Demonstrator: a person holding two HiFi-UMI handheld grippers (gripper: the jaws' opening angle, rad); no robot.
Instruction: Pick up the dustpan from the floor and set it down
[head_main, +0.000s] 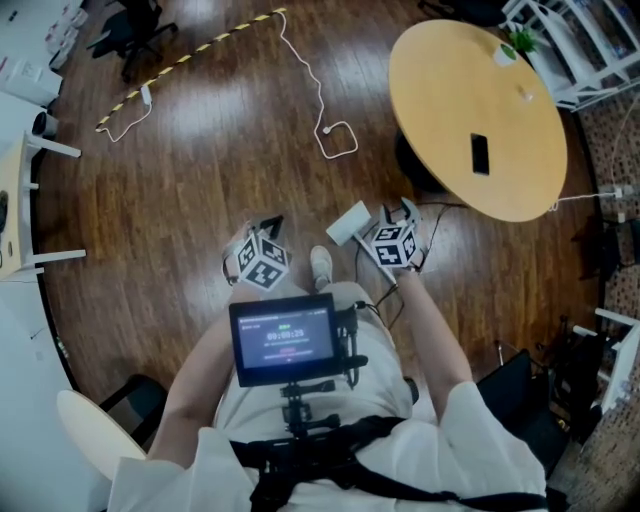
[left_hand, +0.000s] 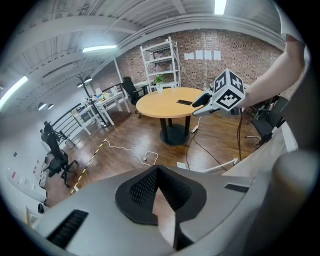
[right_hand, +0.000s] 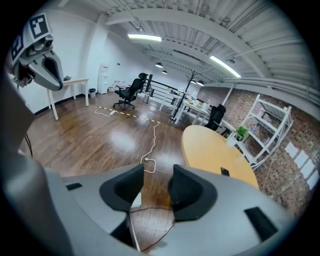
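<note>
Holds left claw (left_hand: 158, 170) pinched shut, empty; carries right claw (right_hand: 157, 176) partly open, gripping nothing, over wooden floor (head_main: 200, 150) near a white flat object (head_main: 348, 222) and round desk (head_main: 450, 90).

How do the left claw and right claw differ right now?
Left claw: its dark pads meet at the tips in a closed V. Right claw: its pads stand apart, with the wood floor showing through the gap. In the head view the right claw is nearer the round table, and the left claw is farther from it. Shared: grey bodies, dark pads, nothing seen gripped by either.
</note>
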